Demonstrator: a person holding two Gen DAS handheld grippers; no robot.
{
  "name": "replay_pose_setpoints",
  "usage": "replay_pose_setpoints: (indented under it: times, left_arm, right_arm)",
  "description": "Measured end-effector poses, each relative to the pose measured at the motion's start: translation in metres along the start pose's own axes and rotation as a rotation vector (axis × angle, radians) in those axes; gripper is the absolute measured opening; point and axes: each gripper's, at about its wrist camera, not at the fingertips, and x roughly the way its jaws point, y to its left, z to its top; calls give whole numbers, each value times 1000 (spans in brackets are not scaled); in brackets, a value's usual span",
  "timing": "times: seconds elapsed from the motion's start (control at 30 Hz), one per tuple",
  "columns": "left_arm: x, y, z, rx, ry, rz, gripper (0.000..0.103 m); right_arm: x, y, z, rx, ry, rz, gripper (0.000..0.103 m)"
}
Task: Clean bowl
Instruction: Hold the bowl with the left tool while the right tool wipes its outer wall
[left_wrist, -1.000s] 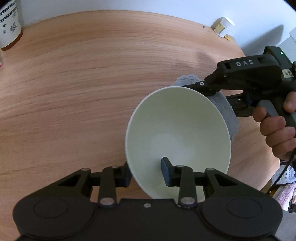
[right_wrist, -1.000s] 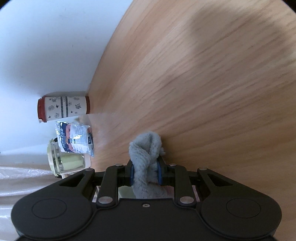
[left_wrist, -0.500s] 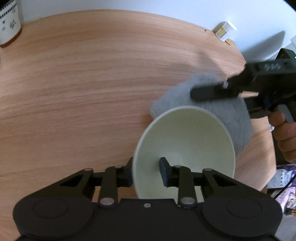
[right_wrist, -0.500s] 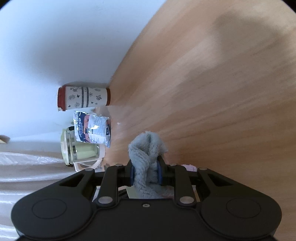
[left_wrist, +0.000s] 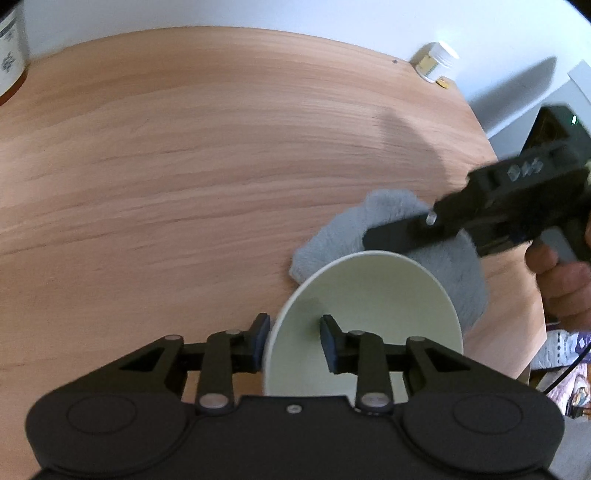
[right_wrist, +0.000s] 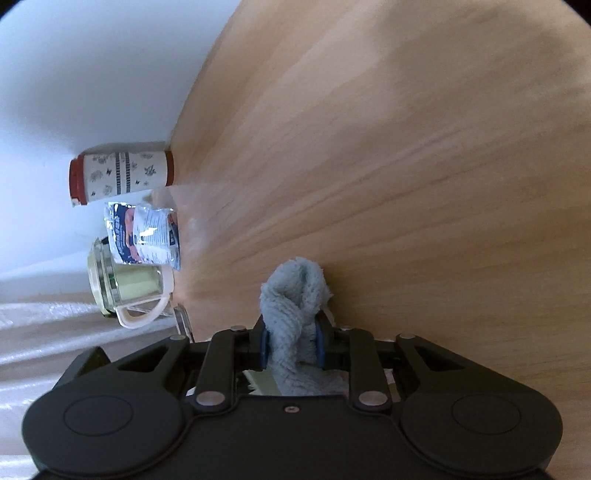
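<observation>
**Two grippers, one bowl, one fluffy cloth**

Both grippers have something clamped right now. The left gripper (left_wrist: 295, 338) is pinching the wall of the pale green bowl (left_wrist: 373, 306): one finger sits outside the rim on the left, the other is inside the bowl, and the wall is squeezed between them. The bowl is tipped so its opening faces back toward the left wrist camera, over the wooden table (left_wrist: 184, 166).

Just beyond the bowl, ahead and to the right of the left jaws, the grey fluffy cloth (left_wrist: 369, 221) is bunched up against the far outer side of the bowl, peeking out over the top and right of the rim. The right gripper (left_wrist: 406, 232) reaches in from the right over that cloth, a bit motion-blurred, with the person's hand (left_wrist: 561, 280) on its handle.

From the right wrist view, the right gripper (right_wrist: 291, 347) has its blue pads (right_wrist: 263, 347) clenched tight on a twisted wad of the cloth (right_wrist: 295, 295), which sticks out forward past the fingertips. A sliver of the bowl shows below the jaws.

Off to the left of the right jaws, against the wall: a red-lidded patterned canister (right_wrist: 122, 175), a printed foil packet (right_wrist: 144, 236), and a glass pitcher (right_wrist: 125, 288). Far ahead-right of the left jaws, a small white-capped jar (left_wrist: 437, 62) sits at the table edge.
</observation>
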Motion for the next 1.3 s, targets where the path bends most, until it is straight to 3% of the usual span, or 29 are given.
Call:
replay_pose_setpoints:
  times: [0.2,0.4,0.53,0.7,0.87,1.0,1.3]
  left_arm:
    - [-1,-8,-3,67,-13,12,37]
    - [-3,-9,-7,64,-27,15,38]
    - [-4,-10,-9,72,-29,12,39]
    - [-8,-9,-11,81,-34,16,41]
    - [-10,-8,-13,84,-37,18,41]
    - [-13,-6,-14,81,-41,17,41]
    - [-6,-8,-8,12,-47,10,40]
  right_arm:
    - [-8,22,6,-70,-2,56,27]
    - [1,15,10,9,6,135,27]
    - [17,9,15,46,37,111,27]
    - [36,9,19,14,114,-26,28]
    - [30,8,21,22,132,-35,28]
    - [24,25,21,-64,141,-55,28]
    - [2,44,15,-124,92,25,28]
